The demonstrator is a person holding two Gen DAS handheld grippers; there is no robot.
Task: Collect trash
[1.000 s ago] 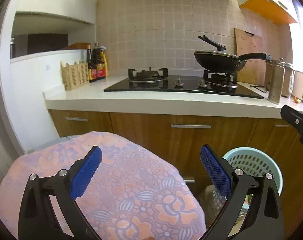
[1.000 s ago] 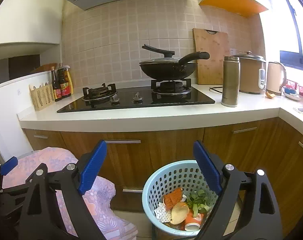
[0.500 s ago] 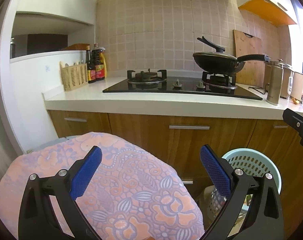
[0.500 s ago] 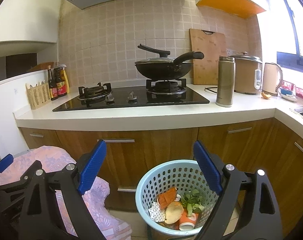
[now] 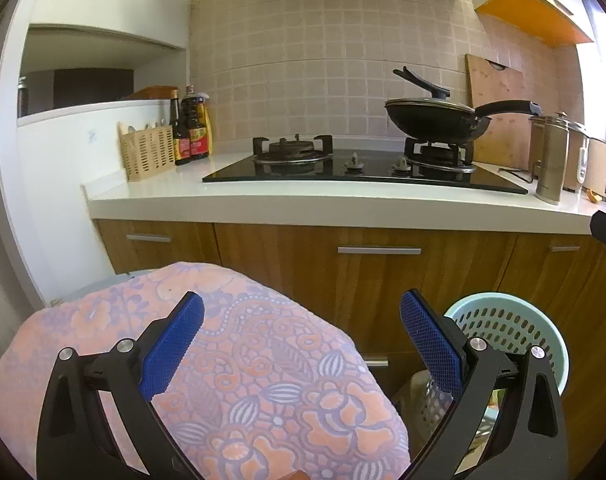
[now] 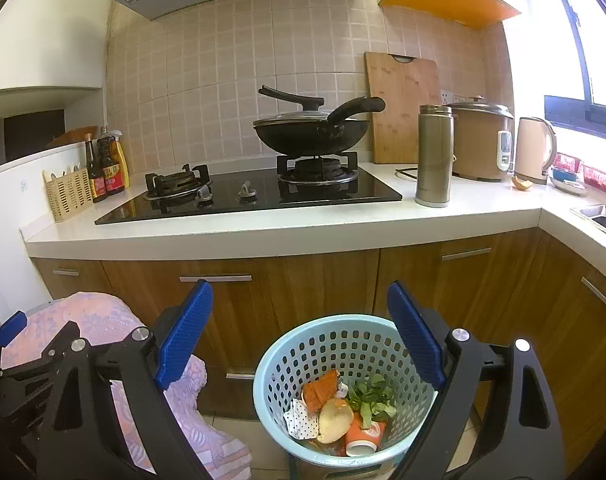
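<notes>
The right claw [image 6: 299,336] is spread wide with nothing between its blue ribbed pads, hanging above a pale blue basket [image 6: 271,364] at the lower centre of its frame. The basket is round plastic with perforated walls, and inside lie the trash pieces: an orange paper cup [image 6: 363,436] on its side, green leaves [image 6: 373,398], a tan peel [image 6: 335,420], an orange scrap [image 6: 319,390] and a dotted white wrapper [image 6: 301,420]. The left claw [image 5: 301,344] is also spread and empty, over a rounded mound of pink and purple flowered cloth [image 5: 263,360] filling the lower left of its frame; the basket rim shows at its lower right. A narrow gap separates cloth and basket. Behind both stand brown wood-grain cupboard doors [image 6: 323,280] with slim metal handles. Above them the white tabletop [image 6: 263,232] has a smooth straight front edge and bare room along it. Farther back sit a glossy black stove [image 6: 263,194], a black lidded pan [image 6: 311,130], a steel flask [image 6: 435,156] and a wooden board [image 6: 403,104] against the tiled wall.
</notes>
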